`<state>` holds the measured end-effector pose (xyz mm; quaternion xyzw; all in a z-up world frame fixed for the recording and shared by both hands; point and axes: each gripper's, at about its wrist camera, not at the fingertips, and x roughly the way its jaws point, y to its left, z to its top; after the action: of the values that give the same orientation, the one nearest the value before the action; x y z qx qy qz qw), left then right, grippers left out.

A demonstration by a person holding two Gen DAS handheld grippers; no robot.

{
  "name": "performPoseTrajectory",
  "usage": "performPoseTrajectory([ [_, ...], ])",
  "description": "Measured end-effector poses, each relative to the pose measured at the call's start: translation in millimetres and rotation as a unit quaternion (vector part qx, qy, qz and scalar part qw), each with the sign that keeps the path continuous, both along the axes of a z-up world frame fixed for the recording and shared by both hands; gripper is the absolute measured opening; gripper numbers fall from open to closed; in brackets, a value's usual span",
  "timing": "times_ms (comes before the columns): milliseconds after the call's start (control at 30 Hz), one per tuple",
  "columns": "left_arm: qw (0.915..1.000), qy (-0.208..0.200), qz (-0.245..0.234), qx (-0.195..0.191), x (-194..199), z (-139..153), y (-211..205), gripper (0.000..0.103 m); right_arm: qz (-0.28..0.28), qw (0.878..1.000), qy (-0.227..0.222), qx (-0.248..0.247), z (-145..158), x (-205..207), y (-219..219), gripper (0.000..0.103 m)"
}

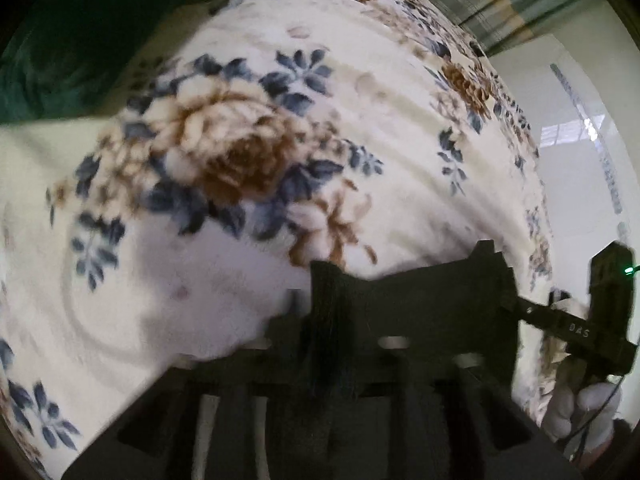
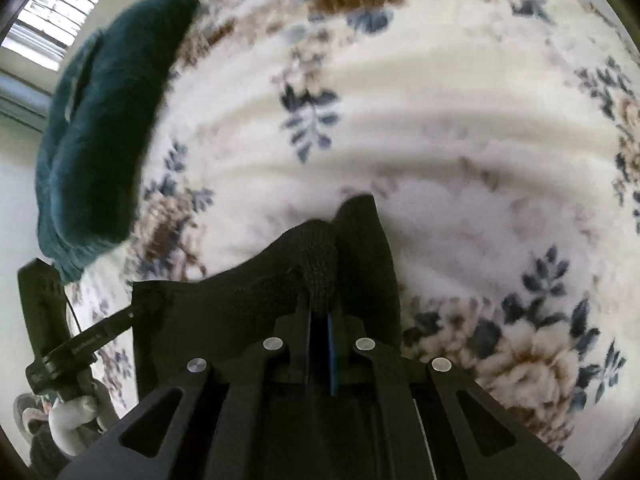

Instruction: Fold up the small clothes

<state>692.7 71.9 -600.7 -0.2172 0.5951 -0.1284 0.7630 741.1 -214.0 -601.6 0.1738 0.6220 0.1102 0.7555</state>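
Note:
A small black knit garment [image 2: 248, 292] is held up above a floral blanket [image 2: 460, 128]. My right gripper [image 2: 320, 300] is shut on a bunched fold of it. My left gripper [image 1: 332, 312] is shut on another edge of the same black garment [image 1: 432, 292], which stretches to the right toward the other gripper [image 1: 608, 308]. In the right wrist view the left gripper [image 2: 52, 332] shows at the far left, held by a white-gloved hand. Most of the garment is hidden behind the grippers.
The cream blanket with blue and brown flowers [image 1: 248, 152] covers the whole surface. A dark green cushion [image 2: 108, 128] lies at its far left edge, also seen in the left wrist view [image 1: 72, 40]. A window with blinds [image 2: 60, 16] is beyond.

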Motion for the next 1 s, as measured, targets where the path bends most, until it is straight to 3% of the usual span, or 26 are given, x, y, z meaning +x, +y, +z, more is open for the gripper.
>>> performPoseTrajectory([
  [33,0.9995,-0.003,0.016,-0.027,-7.8,4.4,8.2,0.054,0.001,1.0,0.01,0.009,-3.3,-2.2,-0.6,0.016],
  [67,0.9976,-0.011,0.037,-0.058,-20.2,11.4,18.0,0.055,0.0,1.0,0.019,0.02,-4.6,-3.2,-4.4,0.034],
  [100,0.9957,-0.018,0.052,-0.075,-31.2,17.3,24.5,0.059,-0.001,0.999,0.029,0.028,-4.8,-5.4,-10.7,0.046],
  [133,0.9925,-0.027,0.069,-0.097,-49.7,25.7,33.0,0.067,-0.001,0.999,0.033,0.034,-2.5,-9.7,-16.0,0.064],
  [167,0.9895,-0.038,0.085,-0.111,-69.5,33.6,39.6,0.07,-0.001,0.999,0.032,0.042,-0.3,-13.7,-21.2,0.072],
  [200,0.9855,-0.048,0.102,-0.127,-93.9,40.4,46.6,0.077,0.0,0.998,0.033,0.049,2.3,-18.8,-27.7,0.074],
  [333,0.9692,-0.035,0.167,-0.178,-197.4,41.2,56.7,0.078,0.015,0.994,0.065,0.09,-1.4,-47.6,-54.4,0.082],
  [433,0.9586,0.01,0.202,-0.201,-262.8,20.7,44.0,0.078,0.035,0.988,0.091,0.121,-10.8,-62.0,-64.0,0.086],
  [500,0.9466,0.036,0.22,-0.233,-295.5,-0.1,28.6,0.078,0.054,0.985,0.102,0.126,-20.1,-65.0,-64.7,0.088],
  [600,0.9342,0.045,0.236,-0.264,-311.0,-24.9,9.4,0.078,0.062,0.98,0.116,0.148,-36.8,-58.4,-61.4,0.088],
  [700,0.924,0.04,0.247,-0.289,-298.2,-49.7,-12.0,0.078,0.07,0.973,0.124,0.181,-55.8,-37.2,-48.2,0.089],
  [767,0.9232,0.034,0.26,-0.281,-281.6,-59.4,-19.4,0.079,0.072,0.969,0.13,0.198,-66.5,-23.9,-38.9,0.089],
  [833,0.9166,0.027,0.286,-0.278,-269.4,-62.6,-19.6,0.08,0.08,0.962,0.142,0.22,-78.7,-12.6,-25.6,0.09],
  [967,0.8947,0.021,0.349,-0.277,-263.8,-56.6,-14.5,0.08,0.087,0.96,0.15,0.218,-90.3,-4.3,-6.7,0.091],
  [1000,0.8896,0.012,0.365,-0.275,-264.2,-52.6,-13.0,0.071,0.086,0.96,0.15,0.219,-91.9,-3.6,-3.1,0.091],
])
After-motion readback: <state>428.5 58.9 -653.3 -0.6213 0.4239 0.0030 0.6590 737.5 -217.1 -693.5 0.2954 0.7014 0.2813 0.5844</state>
